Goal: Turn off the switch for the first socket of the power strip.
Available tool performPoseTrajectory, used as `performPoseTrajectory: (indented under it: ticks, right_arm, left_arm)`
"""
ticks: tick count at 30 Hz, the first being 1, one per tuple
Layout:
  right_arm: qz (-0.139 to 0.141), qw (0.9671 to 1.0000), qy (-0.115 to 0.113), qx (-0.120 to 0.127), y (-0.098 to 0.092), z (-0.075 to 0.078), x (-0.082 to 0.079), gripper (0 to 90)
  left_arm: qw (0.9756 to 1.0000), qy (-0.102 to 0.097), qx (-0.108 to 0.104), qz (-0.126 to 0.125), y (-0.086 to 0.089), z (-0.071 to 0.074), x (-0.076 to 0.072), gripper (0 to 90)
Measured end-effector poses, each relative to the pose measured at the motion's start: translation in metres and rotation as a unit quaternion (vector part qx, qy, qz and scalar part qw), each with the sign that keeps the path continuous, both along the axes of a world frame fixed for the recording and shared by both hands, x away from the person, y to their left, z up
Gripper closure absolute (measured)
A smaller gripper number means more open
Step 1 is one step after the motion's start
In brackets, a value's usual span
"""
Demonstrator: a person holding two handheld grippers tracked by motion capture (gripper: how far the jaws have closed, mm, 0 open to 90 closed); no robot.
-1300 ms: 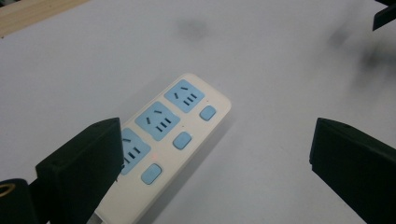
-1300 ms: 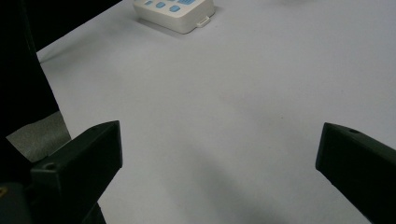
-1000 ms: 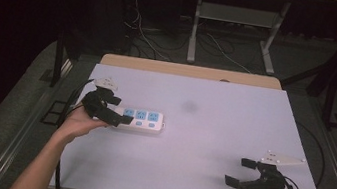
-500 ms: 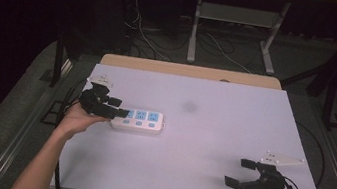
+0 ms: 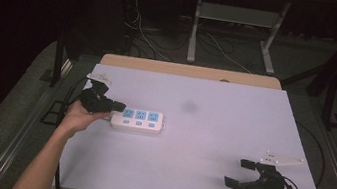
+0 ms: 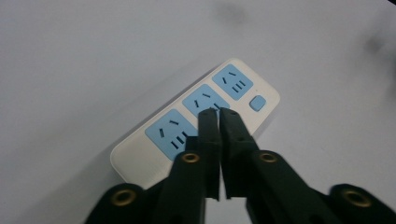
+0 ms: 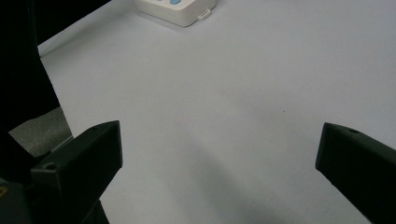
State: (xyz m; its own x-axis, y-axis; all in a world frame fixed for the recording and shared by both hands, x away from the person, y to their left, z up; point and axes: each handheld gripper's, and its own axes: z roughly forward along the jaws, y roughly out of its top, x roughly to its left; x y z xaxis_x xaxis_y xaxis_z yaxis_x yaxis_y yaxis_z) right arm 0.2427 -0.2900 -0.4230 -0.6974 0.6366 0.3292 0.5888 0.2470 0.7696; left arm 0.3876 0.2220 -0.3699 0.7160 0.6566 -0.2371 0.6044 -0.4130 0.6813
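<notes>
A white power strip point(image 5: 138, 119) with three blue sockets lies flat on the left part of the white table point(image 5: 209, 146). My left gripper point(image 5: 118, 105) hovers over the strip's left end. In the left gripper view its jaws point(image 6: 218, 111) have just been closing and now stand shut with nothing between them, tips above the middle socket of the strip point(image 6: 261, 88). My right gripper point(image 5: 238, 172) rests near the front right corner, open and empty. The right gripper view point(image 7: 219, 140) has the strip point(image 7: 182, 11) far off at the top.
A wooden board point(image 5: 190, 71) runs along the table's far edge. Cables and a metal stand point(image 5: 235, 39) sit on the dark floor beyond. A faint dark smudge point(image 5: 189, 106) marks the tabletop right of the strip.
The left gripper's jaws went from wide open to shut, and the hand shifted slightly right and down over the strip's left end. The right gripper stayed where it was.
</notes>
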Motion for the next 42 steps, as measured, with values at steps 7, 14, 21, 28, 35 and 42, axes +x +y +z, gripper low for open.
performPoseTrajectory:
  ticks: [7,14,21,28,35,42]
  right_arm:
    - [-0.001,1.0,0.001,-0.001,0.0,0.0,0.0,0.3]
    - [0.0,1.0,0.001,-0.002,0.0,0.0,0.0,0.3]
    - [0.002,1.0,0.003,-0.003,0.0,0.0,0.0,0.3]
    - [0.004,1.0,0.003,-0.005,0.0,-0.001,0.0,0.3]
    - [0.005,0.9999,0.005,-0.008,0.001,-0.001,0.0,0.3]
    - [0.005,0.9999,0.005,-0.008,0.001,-0.001,0.0,0.3]
  left_arm:
    - [0.9998,0.012,0.013,-0.002,-0.002,-0.007,0.004,89.2]
    - [0.9996,0.018,0.021,0.0,-0.002,-0.012,0.007,89.2]
    - [0.9993,0.023,0.029,-0.004,-0.004,-0.016,0.009,89.2]
    - [0.999,0.031,0.033,-0.007,-0.005,-0.025,0.009,89.2]
    - [0.9988,0.035,0.033,-0.01,-0.006,-0.032,0.007,89.3]
    - [0.9986,0.035,0.035,-0.018,-0.011,-0.037,0.007,89.3]
